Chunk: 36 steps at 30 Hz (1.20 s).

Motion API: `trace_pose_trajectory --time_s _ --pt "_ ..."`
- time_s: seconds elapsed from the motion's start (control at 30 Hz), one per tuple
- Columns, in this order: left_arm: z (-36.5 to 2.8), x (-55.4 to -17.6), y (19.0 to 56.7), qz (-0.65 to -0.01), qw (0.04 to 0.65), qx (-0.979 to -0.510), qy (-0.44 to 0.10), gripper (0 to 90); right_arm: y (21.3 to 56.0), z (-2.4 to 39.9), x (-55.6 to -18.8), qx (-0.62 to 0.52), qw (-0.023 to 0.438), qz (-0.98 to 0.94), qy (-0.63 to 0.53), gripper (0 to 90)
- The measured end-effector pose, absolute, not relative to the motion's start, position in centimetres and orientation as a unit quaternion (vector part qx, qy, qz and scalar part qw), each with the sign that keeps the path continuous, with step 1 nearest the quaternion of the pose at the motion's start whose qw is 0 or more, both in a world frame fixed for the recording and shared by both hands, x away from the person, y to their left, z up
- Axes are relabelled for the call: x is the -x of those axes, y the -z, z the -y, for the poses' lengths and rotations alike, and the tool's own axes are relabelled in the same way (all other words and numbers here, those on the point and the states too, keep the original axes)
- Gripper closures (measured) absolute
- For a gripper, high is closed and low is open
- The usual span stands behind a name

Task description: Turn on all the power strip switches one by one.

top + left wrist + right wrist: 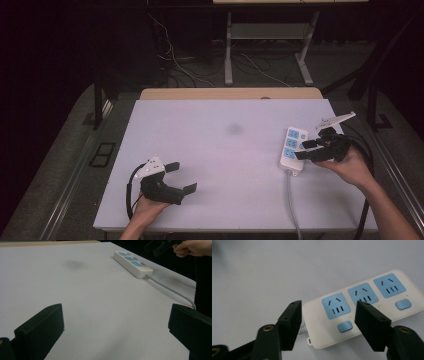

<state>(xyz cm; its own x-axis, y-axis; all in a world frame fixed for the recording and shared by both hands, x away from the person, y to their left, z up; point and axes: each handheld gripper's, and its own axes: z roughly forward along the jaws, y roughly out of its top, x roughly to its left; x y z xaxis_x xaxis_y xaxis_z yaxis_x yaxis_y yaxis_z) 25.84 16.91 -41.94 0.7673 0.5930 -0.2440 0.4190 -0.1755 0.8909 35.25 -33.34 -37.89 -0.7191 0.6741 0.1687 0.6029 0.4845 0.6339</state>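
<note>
We held the left claw (181,177) low over the near left part of the white table (220,150), its jaws spread wide with nothing between them. From the left gripper view the bare tabletop (100,302) ran away to the far right corner, where the white plastic power strip with three blue sockets (132,263) lay flat, its grey cable (172,290) trailing toward the table's edge.

In the high view the power strip (291,150) sat near the right edge of the table, its long side running away from us, the cable (292,205) leaving its near end. Our right claw (306,150) hovered at that strip's right side.

The right gripper view gave what the others could not: each blue socket face (336,305) carried dark slots, and a small rounded blue switch (345,327) sat beside each one. There the right claw (328,326) stood partly closed above the cable end of the strip (317,320), pads not pressing on it, grasping nothing.
</note>
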Motion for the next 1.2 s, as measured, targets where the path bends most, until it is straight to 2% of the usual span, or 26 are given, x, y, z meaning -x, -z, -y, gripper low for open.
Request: trace_pose_trajectory --time_s 0.1,0.27,0.4,1.2 --pt "-17.0 -25.8 41.9 -0.331 0.55 -0.763 -0.08 0.0 38.1 33.3 -35.4 -0.373 0.06 -0.862 -0.339 49.8" --pt "-17.0 -25.9 41.9 -0.33 0.55 -0.763 -0.08 0.0 38.2 33.4 -35.7 -0.372 0.066 -0.863 -0.335 75.8" --pt "-17.0 -25.9 41.9 -0.331 0.55 -0.763 -0.079 0.0 38.5 33.5 -36.0 -0.372 0.057 -0.866 -0.33 88.6" --pt "-17.0 -25.9 42.0 -0.331 0.549 -0.763 -0.079 0.0 40.8 33.7 -37.2 -0.392 0.044 -0.868 -0.303 89.7"
